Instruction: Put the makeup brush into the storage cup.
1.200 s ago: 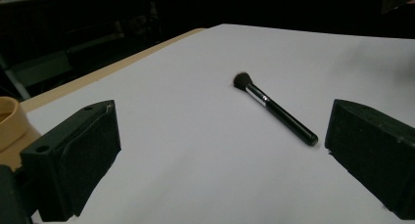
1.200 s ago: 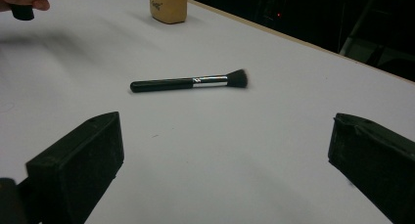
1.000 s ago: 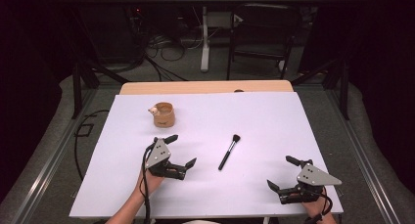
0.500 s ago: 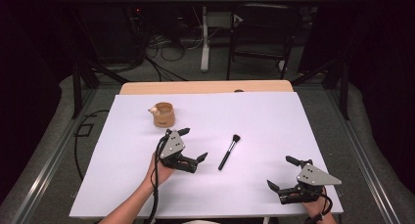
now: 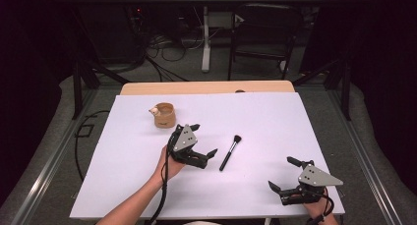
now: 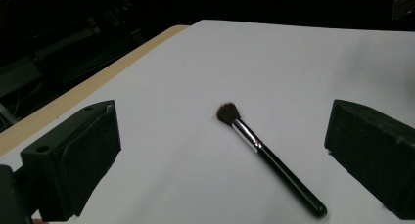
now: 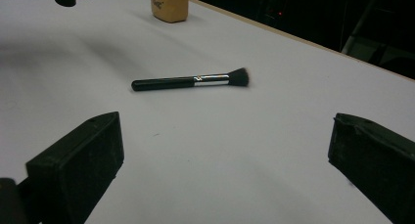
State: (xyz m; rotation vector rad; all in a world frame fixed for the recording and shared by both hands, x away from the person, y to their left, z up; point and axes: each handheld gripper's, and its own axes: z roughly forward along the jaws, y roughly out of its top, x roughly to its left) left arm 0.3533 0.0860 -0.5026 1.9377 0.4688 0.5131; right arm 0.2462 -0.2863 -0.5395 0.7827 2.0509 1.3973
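Left gripper (image 5: 202, 139), jaws spread, sits just beside the makeup brush (image 6: 268, 158); right gripper (image 5: 284, 174) spread too; the wooden cup (image 7: 170, 5), perhaps, is cut off.

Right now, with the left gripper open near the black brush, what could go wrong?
The slim black makeup brush with a silver ferrule lies flat on the white table, so the open left gripper may push or roll it instead of catching it. Gripping near the dark bristles could bend them.

Brush (image 6: 271, 159): glossy black handle, bright metal ferrule, soft dark bristles; worktop (image 5: 275, 117) covered in matt white sheet (pale wood edge showing); cup (image 5: 163, 115) looks like matt wood; jaws matt black plastic.
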